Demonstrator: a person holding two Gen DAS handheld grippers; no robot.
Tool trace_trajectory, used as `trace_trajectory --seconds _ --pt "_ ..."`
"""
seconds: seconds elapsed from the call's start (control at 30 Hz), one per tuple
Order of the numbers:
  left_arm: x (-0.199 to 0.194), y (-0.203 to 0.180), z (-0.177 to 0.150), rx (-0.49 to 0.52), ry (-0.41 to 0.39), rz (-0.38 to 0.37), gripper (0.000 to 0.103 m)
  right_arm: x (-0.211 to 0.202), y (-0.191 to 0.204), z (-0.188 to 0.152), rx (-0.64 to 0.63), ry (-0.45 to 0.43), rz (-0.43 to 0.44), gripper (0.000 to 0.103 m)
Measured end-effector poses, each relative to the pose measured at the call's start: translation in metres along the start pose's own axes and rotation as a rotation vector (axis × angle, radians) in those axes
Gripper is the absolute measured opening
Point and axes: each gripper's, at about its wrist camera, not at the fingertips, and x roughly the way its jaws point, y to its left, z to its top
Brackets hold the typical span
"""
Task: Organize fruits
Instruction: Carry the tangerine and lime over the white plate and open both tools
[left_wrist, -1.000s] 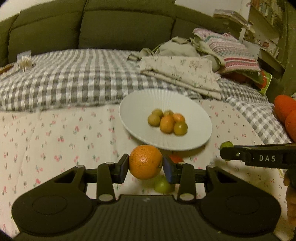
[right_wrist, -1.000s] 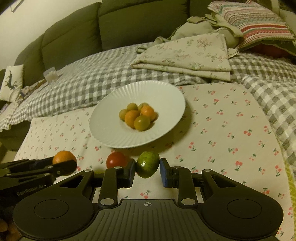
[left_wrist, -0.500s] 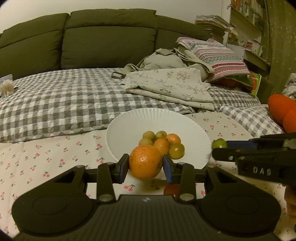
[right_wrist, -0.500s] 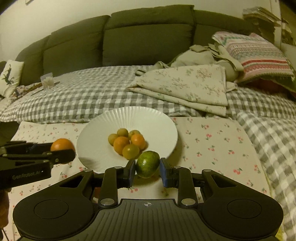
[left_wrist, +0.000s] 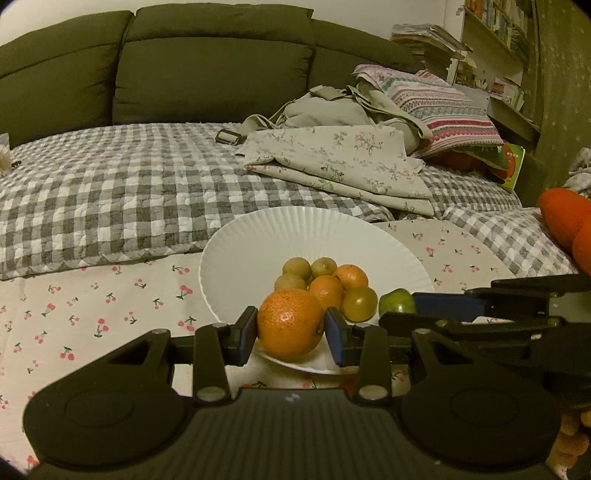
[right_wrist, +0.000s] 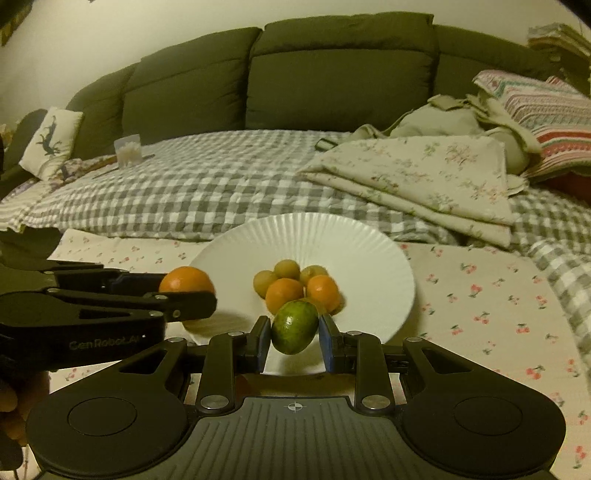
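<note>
My left gripper (left_wrist: 291, 330) is shut on a large orange (left_wrist: 290, 324) and holds it over the near rim of the white ribbed plate (left_wrist: 258, 243). My right gripper (right_wrist: 294, 332) is shut on a green lime (right_wrist: 294, 326) over the plate's (right_wrist: 351, 240) near edge. Several small orange and green-yellow fruits (left_wrist: 325, 280) lie piled in the plate's middle. The right gripper with the lime (left_wrist: 397, 302) shows at the right of the left wrist view. The left gripper with the orange (right_wrist: 186, 280) shows at the left of the right wrist view.
The plate rests on a cherry-print cloth (left_wrist: 92, 306) on a grey checked quilt (left_wrist: 110, 184). Folded floral linen (left_wrist: 343, 162), a striped pillow (left_wrist: 436, 99) and a green sofa back (left_wrist: 207, 74) lie behind. Orange objects (left_wrist: 565, 221) sit at far right.
Both grippers have moved forward with their fruit, from over the cloth in front of the plate to over its near rim. The red fruit on the cloth has dropped out of sight.
</note>
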Motion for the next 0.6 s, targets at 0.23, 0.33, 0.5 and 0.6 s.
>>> trace_trajectory --seconds 0.23,0.33,0.5,0.6 --pt "0.008 0.007 0.0 -0.044 0.008 -0.026 0.038 0.008 0.005 -0.004 -0.035 0.002 0.01 0.027" --pt "0.008 0.009 0.0 -0.053 0.001 -0.019 0.039 0.011 0.002 -0.006 -0.029 0.005 0.02 0.027" --pt "0.0 0.01 0.002 -0.061 -0.022 -0.012 0.05 0.008 0.0 -0.004 -0.007 -0.003 0.014 0.042" --pt "-0.005 0.013 0.006 -0.074 -0.037 -0.02 0.053 0.004 -0.004 -0.002 0.013 -0.011 0.011 0.045"
